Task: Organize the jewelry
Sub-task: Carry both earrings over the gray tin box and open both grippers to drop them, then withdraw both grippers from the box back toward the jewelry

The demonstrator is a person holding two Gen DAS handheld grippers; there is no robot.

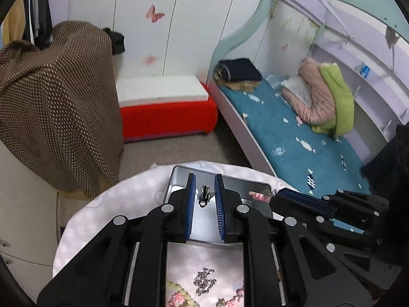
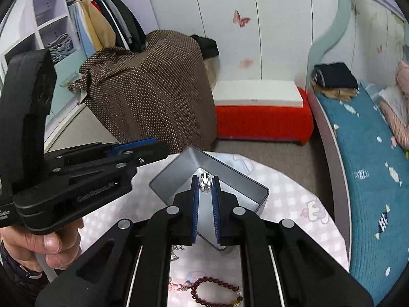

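A silver metal tin (image 1: 176,176) (image 2: 179,168) sits on the round table with a pale pink cloth. A small silver trinket (image 1: 203,194) lies inside it. My left gripper (image 1: 204,179) is open and empty above the tin, the trinket showing between its blue pads. My right gripper (image 2: 205,177) is shut on a small silver charm (image 2: 205,181) over the tin; from the left wrist view a pink piece (image 1: 258,195) hangs at its tip (image 1: 277,194). A silver chain (image 1: 204,280), a dark red bead bracelet (image 2: 214,291) and pastel bead pieces (image 1: 179,294) lie on the cloth near me.
A chair draped with brown dotted fabric (image 1: 56,102) stands left of the table. A red bench with a white top (image 1: 163,107) is behind. A bed with a teal cover (image 1: 294,138) runs along the right. An open wardrobe (image 2: 102,25) is at the far left.
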